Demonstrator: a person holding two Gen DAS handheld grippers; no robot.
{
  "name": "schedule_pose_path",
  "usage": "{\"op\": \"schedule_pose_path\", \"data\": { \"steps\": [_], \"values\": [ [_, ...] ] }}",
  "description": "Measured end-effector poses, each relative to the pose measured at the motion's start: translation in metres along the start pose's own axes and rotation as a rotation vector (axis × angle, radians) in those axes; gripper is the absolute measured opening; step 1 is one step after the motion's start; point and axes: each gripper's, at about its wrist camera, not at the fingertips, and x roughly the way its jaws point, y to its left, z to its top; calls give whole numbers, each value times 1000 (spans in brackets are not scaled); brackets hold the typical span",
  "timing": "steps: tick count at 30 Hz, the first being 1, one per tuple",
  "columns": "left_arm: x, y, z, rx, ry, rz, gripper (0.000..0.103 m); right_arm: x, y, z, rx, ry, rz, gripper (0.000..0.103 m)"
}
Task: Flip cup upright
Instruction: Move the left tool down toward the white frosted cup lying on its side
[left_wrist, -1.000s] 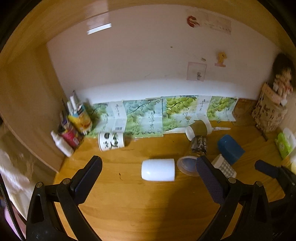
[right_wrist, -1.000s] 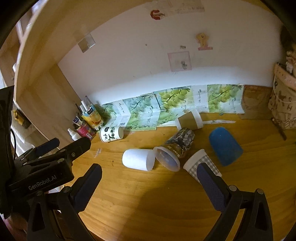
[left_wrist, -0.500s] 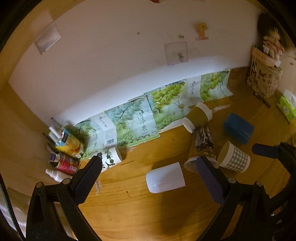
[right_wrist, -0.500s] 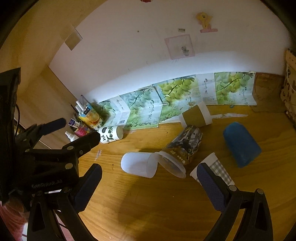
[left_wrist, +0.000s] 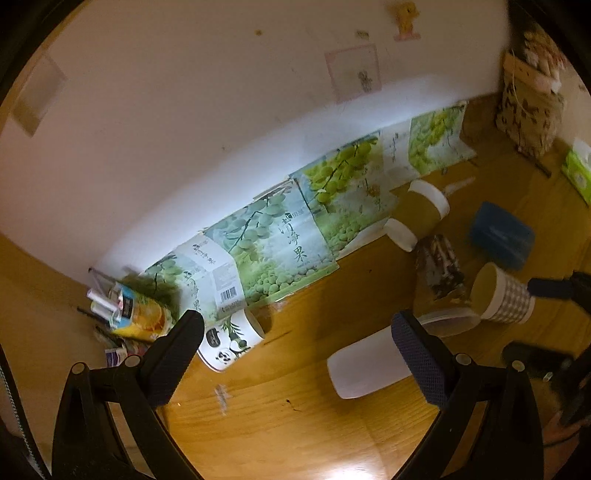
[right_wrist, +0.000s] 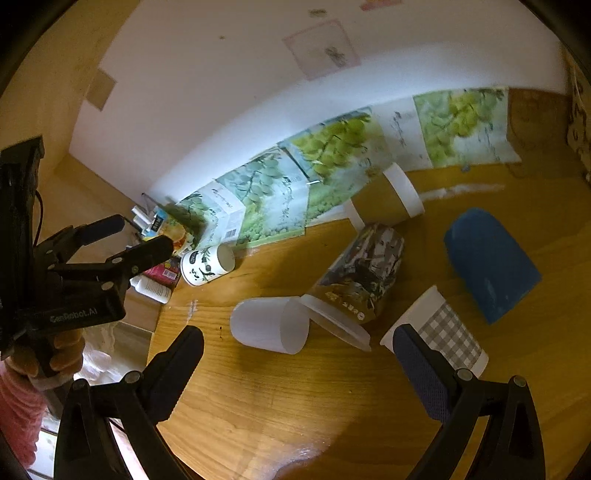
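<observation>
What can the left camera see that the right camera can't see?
Only the left wrist view shows the green tissue pack and the patterned bag at the far right. Only the right wrist view shows the left tool from outside, with the person's hand holding it. Both show the white cup lying on its side, the panda cup, the blue cup, the checked cup and the grape boxes.

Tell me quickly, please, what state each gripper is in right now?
Left gripper: open, holding nothing, above the table near the white cup.
Right gripper: open, holding nothing, near the checked cup.
</observation>
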Motion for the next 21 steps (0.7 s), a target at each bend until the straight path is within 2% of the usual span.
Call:
{"op": "schedule_pose_path", "data": {
  "steps": [4, 11, 21],
  "values": [
    [12, -2, 1, 82, 13, -5, 101, 2, -7, 4, 21, -7, -10, 103],
    [27, -18, -9, 334, -1, -28, 101, 4, -15, 10, 26, -29, 24, 103],
    [53, -44, -24, 600, 30, -127, 101, -5, -21, 14, 4, -102, 31, 103]
  ]
}}
